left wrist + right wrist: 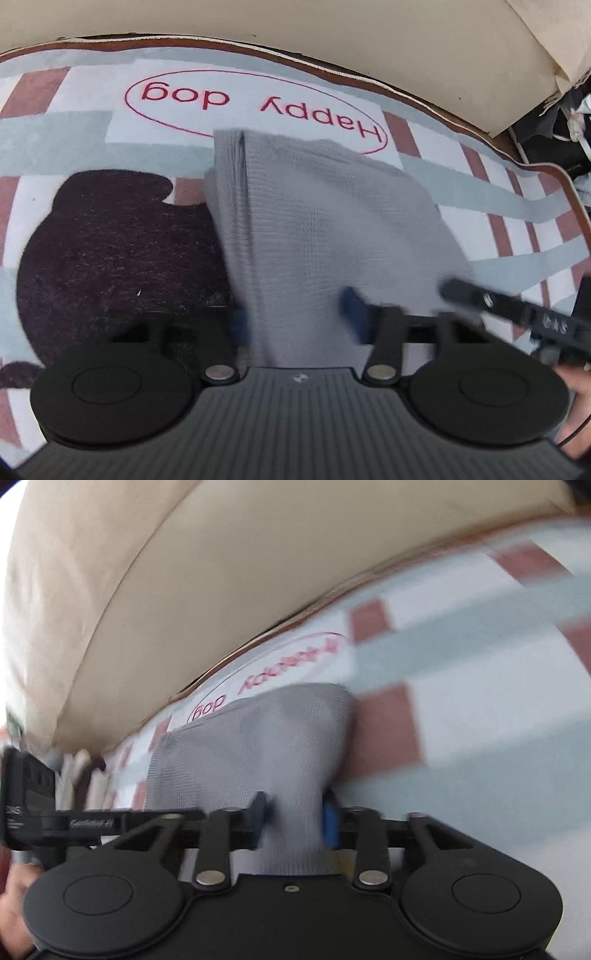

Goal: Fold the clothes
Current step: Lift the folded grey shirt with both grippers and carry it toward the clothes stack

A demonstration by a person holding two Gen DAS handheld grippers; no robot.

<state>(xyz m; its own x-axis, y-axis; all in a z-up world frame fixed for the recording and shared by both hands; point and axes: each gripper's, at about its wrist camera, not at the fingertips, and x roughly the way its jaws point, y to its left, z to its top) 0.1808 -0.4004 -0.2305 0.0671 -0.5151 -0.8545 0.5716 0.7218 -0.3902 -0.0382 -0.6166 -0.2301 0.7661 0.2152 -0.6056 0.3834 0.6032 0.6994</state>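
You are lifting the grey knit garment over the patterned mat. The left gripper and right gripper are each clamping its near edge. Keeping both hands level should be laying the fold square, clear of the dark garment at left.
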